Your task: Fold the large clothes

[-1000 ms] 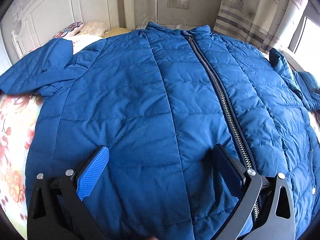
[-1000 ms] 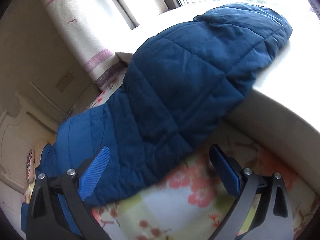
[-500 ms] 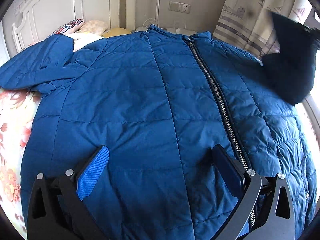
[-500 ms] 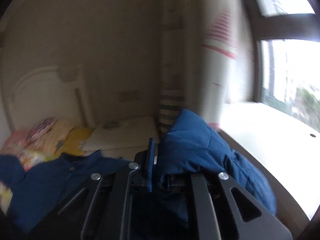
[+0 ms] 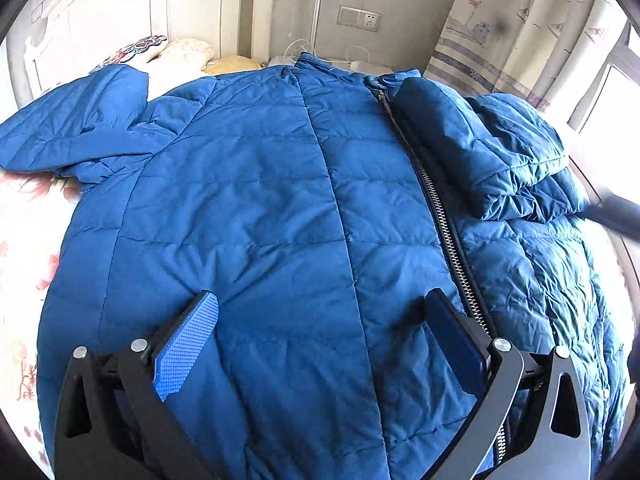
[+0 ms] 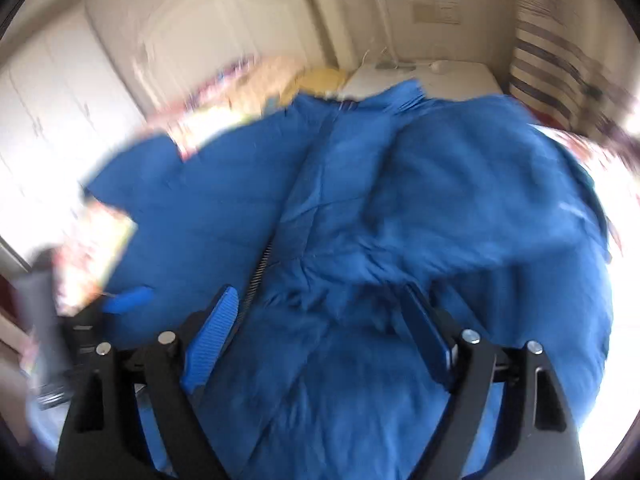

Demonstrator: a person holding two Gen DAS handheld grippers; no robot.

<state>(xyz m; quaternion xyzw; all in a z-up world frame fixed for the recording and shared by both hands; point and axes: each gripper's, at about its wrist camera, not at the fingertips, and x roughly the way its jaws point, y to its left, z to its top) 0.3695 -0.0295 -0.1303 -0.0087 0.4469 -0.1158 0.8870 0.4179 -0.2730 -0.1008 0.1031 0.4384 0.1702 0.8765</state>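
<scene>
Both grippers gape over the blue jacket (image 5: 280,208) spread on the floral bed (image 5: 24,240): left gripper (image 5: 320,320) empty, right gripper (image 6: 320,312) just reopened, sleeve (image 5: 492,148) lying folded across the jacket's right

White headboard (image 5: 120,12), wall socket (image 5: 359,19), patterned curtain (image 5: 516,28), bright window (image 5: 608,96)

Floral bedsheet (image 5: 28,240), pillows (image 5: 188,48) — wall socket (image 5: 359,19), striped curtain (image 5: 500,40).
</scene>
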